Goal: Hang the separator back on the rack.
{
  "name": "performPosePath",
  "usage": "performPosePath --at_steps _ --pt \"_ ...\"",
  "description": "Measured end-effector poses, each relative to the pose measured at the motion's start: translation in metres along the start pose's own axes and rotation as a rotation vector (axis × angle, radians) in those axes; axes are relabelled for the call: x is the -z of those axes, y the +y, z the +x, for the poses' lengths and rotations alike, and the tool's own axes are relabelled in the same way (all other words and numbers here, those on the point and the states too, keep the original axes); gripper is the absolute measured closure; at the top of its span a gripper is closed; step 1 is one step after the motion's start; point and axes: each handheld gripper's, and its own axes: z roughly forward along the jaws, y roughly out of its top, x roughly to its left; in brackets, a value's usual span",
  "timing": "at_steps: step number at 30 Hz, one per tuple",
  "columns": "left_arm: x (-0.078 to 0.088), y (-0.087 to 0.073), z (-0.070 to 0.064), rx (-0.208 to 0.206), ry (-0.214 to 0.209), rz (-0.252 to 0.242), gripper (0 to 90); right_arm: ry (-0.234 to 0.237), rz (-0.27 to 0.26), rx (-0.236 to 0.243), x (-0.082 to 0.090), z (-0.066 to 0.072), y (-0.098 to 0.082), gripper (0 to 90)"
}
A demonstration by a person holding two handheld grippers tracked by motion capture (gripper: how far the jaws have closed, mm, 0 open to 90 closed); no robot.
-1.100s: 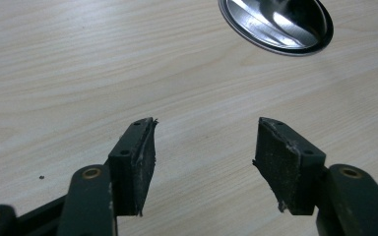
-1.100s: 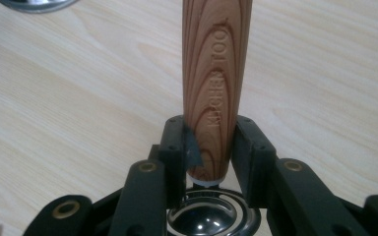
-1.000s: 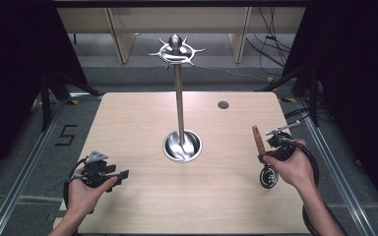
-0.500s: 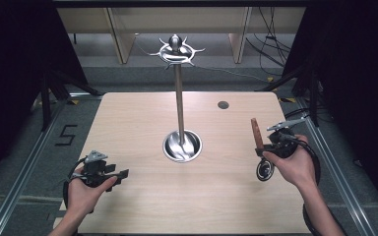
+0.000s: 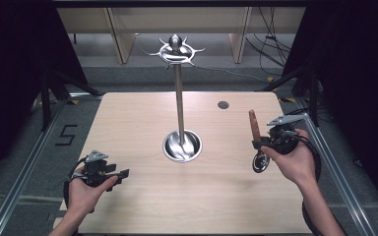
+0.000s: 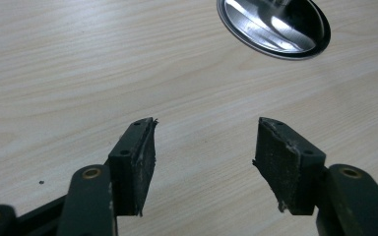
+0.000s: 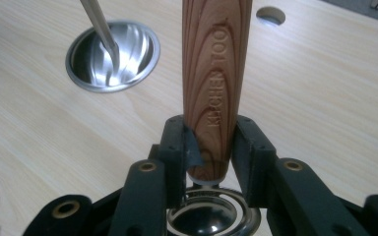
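A chrome utensil stand rises from its round dish base [image 5: 182,146] at the table's middle, with a ring of hooks [image 5: 176,50] on top. My right gripper [image 5: 262,143] at the right side is shut on a kitchen tool: its wooden handle [image 7: 216,73] sticks up between the pads, and its shiny metal head [image 5: 260,162] hangs below. The tool is lifted off the table. My left gripper [image 5: 123,172] rests near the front left, open with nothing between its pads [image 6: 138,162]. The stand's base [image 6: 274,25] lies ahead of it.
A small round hole [image 5: 223,104] sits in the wooden tabletop [image 5: 128,128] at the back right. Metal floor rails [image 5: 24,167] run along both sides. Cables trail from each gripper.
My right gripper has risen a little with the tool, so the metal head now hangs higher off the table. The left gripper has stayed put.
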Motion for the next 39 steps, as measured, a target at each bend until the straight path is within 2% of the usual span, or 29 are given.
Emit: performPosePath --at_steps 5,6,7,8,9,11,12,13,14,15,16,18,20,21,22,23,26,27,29,30,31,32,34,35,37,38,39 --pt "0.0 0.0 0.0 0.003 -0.001 -0.006 39.8 0.01 -0.034 0.013 0.001 0.004 0.005 69.3" --pt "0.001 0.0 0.0 0.003 -0.001 -0.007 39.8 0.001 -0.061 0.043 0.0 0.004 0.005 69.3" --pt "0.0 0.0 0.0 0.004 -0.001 -0.007 39.8 0.009 -0.076 0.041 0.0 0.005 0.006 69.3" --pt "0.0 0.0 0.0 0.004 -0.002 -0.007 39.8 0.015 -0.077 0.021 0.001 0.008 0.008 69.4" --pt "0.0 0.0 0.0 0.009 -0.003 -0.011 39.8 0.019 -0.064 0.03 0.003 0.008 0.009 69.3" --pt "0.001 0.0 0.0 0.001 -0.004 -0.006 39.8 0.017 -0.095 0.063 0.002 0.008 0.011 69.3" --pt "0.001 0.0 0.0 0.006 -0.003 -0.013 39.8 0.018 -0.092 0.052 0.003 0.01 0.012 69.3" --pt "0.001 0.0 0.0 0.004 -0.001 -0.015 39.8 0.019 -0.101 0.065 0.003 0.01 0.013 69.4" --pt "0.001 0.0 0.0 0.004 -0.003 -0.012 39.8 0.021 -0.133 0.056 0.001 0.012 0.015 69.3" --pt "0.001 0.0 0.0 0.007 -0.004 -0.013 39.8 0.021 -0.135 0.055 0.002 0.013 0.016 69.3" --pt "0.001 0.0 0.0 0.008 -0.004 -0.015 39.8 0.029 -0.114 0.062 0.004 0.013 0.017 69.3" --pt "0.001 0.0 0.0 0.008 -0.001 -0.018 39.8 0.022 -0.144 0.095 0.004 0.012 0.02 69.4" --pt "0.001 0.001 0.0 0.007 -0.002 -0.018 39.8 0.019 -0.176 0.086 0.003 0.013 0.021 69.3" --pt "0.001 0.001 0.0 0.007 -0.003 -0.018 39.8 0.025 -0.155 0.096 0.005 0.013 0.022 69.4" --pt "0.001 0.001 0.0 0.011 -0.002 -0.021 39.8 0.022 -0.161 0.1 0.005 0.014 0.022 69.3" --pt "-0.001 0.0 -0.001 0.033 -0.006 -0.038 39.8 0.023 -0.16 0.09 0.006 0.015 0.024 69.3" --pt "-0.001 0.0 -0.001 0.032 -0.007 -0.034 39.8 0.021 -0.195 0.1 0.005 0.015 0.026 69.3" --pt "0.0 0.0 -0.001 0.035 -0.008 -0.036 39.8 0.035 -0.18 0.095 0.007 0.016 0.026 69.3" --pt "0.0 0.001 0.0 0.028 -0.002 -0.036 39.8 0.03 -0.195 0.107 0.007 0.015 0.028 69.3" --pt "0.0 0.001 0.0 0.028 -0.003 -0.038 39.8 0.033 -0.192 0.091 0.007 0.018 0.028 69.3" --pt "0.0 0.001 0.0 0.03 -0.002 -0.035 39.8 0.034 -0.206 0.084 0.007 0.019 0.029 69.3" --pt "0.0 0.001 0.0 0.029 0.0 -0.034 39.8 0.025 -0.221 0.098 0.007 0.018 0.03 69.3" --pt "0.0 0.0 0.0 0.02 -0.003 -0.028 39.8 0.036 -0.202 0.104 0.009 0.019 0.031 69.3" --pt "-0.001 0.0 -0.001 0.026 -0.005 -0.033 39.8 0.036 -0.198 0.09 0.01 0.02 0.032 69.3" --pt "-0.001 0.001 -0.001 0.028 -0.005 -0.036 39.8 0.034 -0.204 0.106 0.01 0.02 0.034 69.3" --pt "-0.001 0.0 -0.001 0.031 -0.002 -0.039 39.7 0.029 -0.23 0.084 0.009 0.023 0.034 69.3" --pt "-0.001 0.0 -0.001 0.027 -0.004 -0.034 39.7 0.029 -0.23 0.098 0.009 0.022 0.035 69.3"
